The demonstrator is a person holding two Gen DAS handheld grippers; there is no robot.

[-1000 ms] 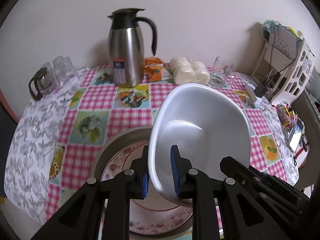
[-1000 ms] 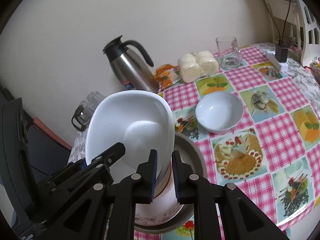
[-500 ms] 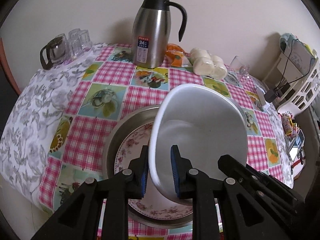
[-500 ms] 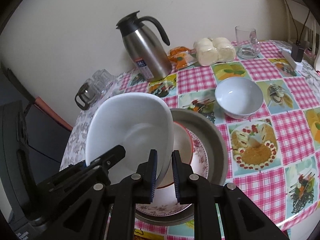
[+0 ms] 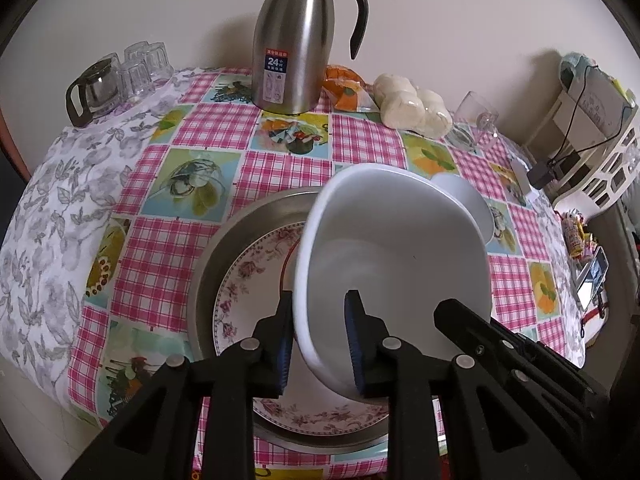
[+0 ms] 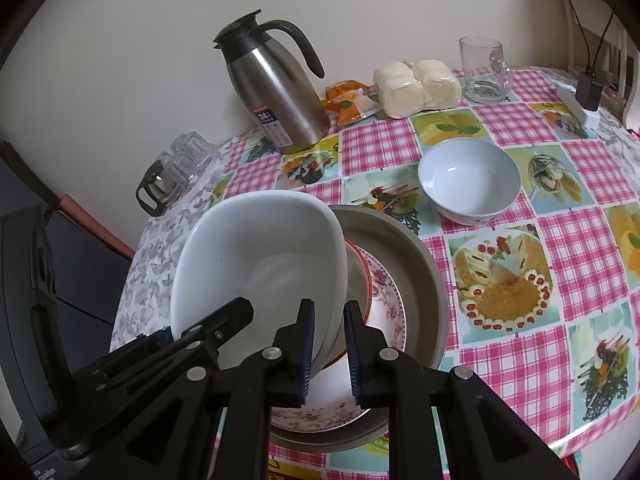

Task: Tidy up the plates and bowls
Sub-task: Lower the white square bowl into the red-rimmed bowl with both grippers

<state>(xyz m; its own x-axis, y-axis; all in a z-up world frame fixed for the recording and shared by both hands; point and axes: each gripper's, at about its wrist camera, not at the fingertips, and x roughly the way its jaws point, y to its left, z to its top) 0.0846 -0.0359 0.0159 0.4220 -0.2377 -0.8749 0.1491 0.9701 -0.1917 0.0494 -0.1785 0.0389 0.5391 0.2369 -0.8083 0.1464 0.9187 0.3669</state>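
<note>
A large white square bowl [image 5: 396, 248] [image 6: 260, 256] is held by both grippers. My left gripper [image 5: 320, 332] is shut on its left rim. My right gripper [image 6: 326, 340] is shut on its right rim. The bowl hangs tilted just above a stack: a metal pan [image 5: 240, 232] [image 6: 424, 280], a floral plate [image 5: 244, 280] [image 6: 386, 300] and a red-rimmed bowl [image 6: 358, 276] inside it. A small white bowl [image 6: 468, 176] [image 5: 468, 200] stands on the table to the right of the pan.
A steel thermos jug [image 5: 298, 40] [image 6: 276, 92], snack packets [image 6: 348, 102], wrapped buns [image 6: 416, 86] and a glass mug [image 6: 482, 70] stand at the back. A glass teapot and glasses [image 5: 112, 80] are at the back left. A white rack [image 5: 600, 136] stands right.
Both grippers have lowered the white square bowl closer to the stacked dishes in the pan. The views tilted down and the table looks nearer.
</note>
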